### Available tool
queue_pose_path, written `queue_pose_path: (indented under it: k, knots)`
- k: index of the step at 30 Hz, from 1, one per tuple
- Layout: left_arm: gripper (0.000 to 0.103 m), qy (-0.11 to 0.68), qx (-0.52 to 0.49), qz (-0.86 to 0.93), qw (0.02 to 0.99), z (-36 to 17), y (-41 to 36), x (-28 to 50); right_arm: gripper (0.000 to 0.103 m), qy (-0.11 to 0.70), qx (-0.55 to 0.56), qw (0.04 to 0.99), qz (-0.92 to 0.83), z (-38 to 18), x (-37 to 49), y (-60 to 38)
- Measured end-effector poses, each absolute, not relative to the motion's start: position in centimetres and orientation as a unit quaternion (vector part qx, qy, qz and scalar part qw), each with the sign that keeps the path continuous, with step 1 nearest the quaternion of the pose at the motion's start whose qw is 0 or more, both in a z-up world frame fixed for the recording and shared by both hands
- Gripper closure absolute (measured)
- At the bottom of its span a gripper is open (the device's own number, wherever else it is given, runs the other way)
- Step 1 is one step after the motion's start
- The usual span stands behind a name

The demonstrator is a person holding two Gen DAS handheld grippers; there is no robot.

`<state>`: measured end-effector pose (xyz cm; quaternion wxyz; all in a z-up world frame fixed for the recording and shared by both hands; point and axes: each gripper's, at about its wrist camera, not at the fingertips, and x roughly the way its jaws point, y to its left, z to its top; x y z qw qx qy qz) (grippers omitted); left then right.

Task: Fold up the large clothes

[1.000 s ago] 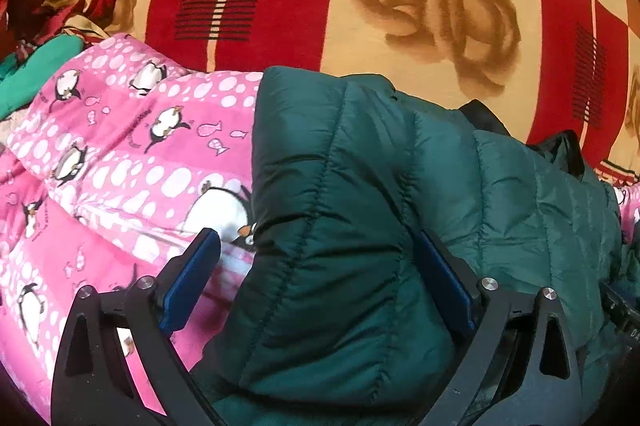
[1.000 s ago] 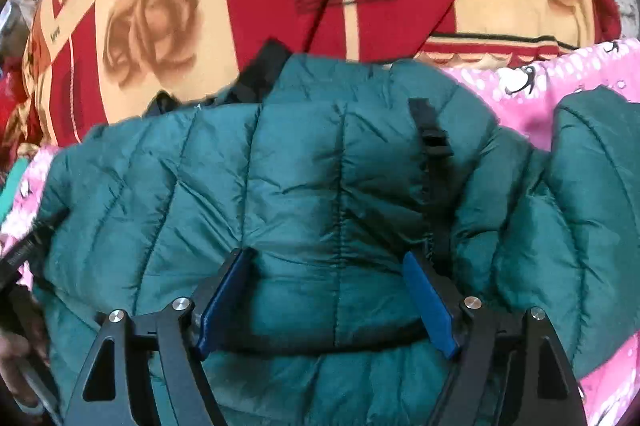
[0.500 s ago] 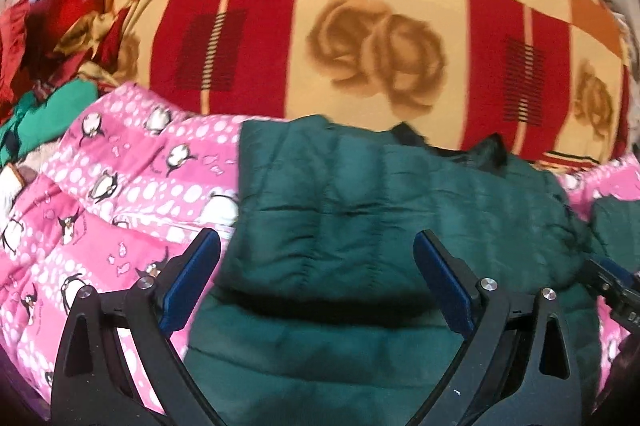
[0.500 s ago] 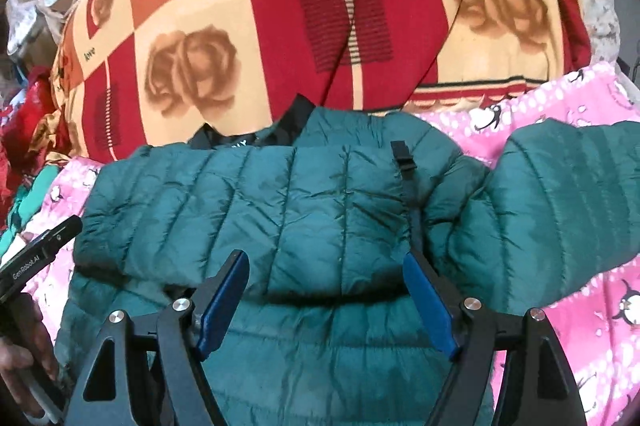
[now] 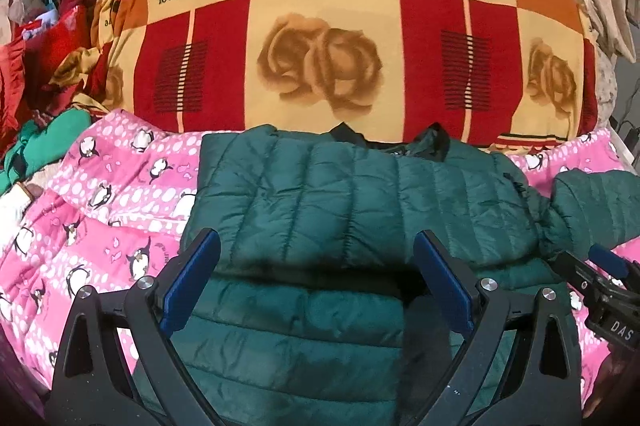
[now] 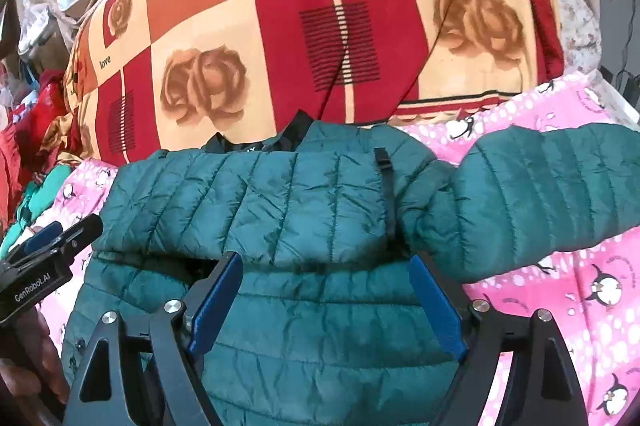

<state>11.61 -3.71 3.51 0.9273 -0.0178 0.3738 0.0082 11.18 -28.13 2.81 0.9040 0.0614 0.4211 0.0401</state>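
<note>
A dark green quilted puffer jacket (image 5: 360, 201) lies on a pink penguin-print blanket (image 5: 108, 201), its top part folded down over its lower part. One sleeve (image 6: 540, 193) sticks out to the right. My left gripper (image 5: 316, 266) is open and empty, held above the jacket's near half. My right gripper (image 6: 324, 290) is open and empty too, above the same fold. The right gripper also shows at the right edge of the left wrist view (image 5: 600, 282). The left gripper shows at the left edge of the right wrist view (image 6: 48, 254).
A big red, orange and cream quilt with roses (image 5: 340, 37) rises behind the jacket. Red and green clothes (image 5: 36, 97) are piled at the far left. The pink blanket (image 6: 572, 298) spreads to the right of the jacket.
Both grippers have pulled back and up from the jacket, so more of the jacket, blanket and quilt shows. The jacket's folded top now lies flat.
</note>
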Motion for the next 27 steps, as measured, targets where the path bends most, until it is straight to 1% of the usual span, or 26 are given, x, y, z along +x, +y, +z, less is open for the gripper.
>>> queue_pose_path:
  k: [9, 18, 27]
  knots:
    - [0.006, 0.375, -0.003, 0.003, 0.927, 3.4, -5.8, 11.4, 0.018, 0.418, 0.055, 0.906, 0.028, 2.7, 10.2, -29.4]
    - [0.006, 0.375, -0.010, -0.016, 0.927, 3.3, -7.0, 11.7, 0.018, 0.417, 0.056, 0.907, 0.007, 2.5, 10.3, -31.0]
    - [0.006, 0.385, -0.006, -0.026, 0.922, 2.3, -8.0, 12.8, 0.018, 0.420, 0.079, 0.904, -0.019, 1.8, 10.8, -33.8]
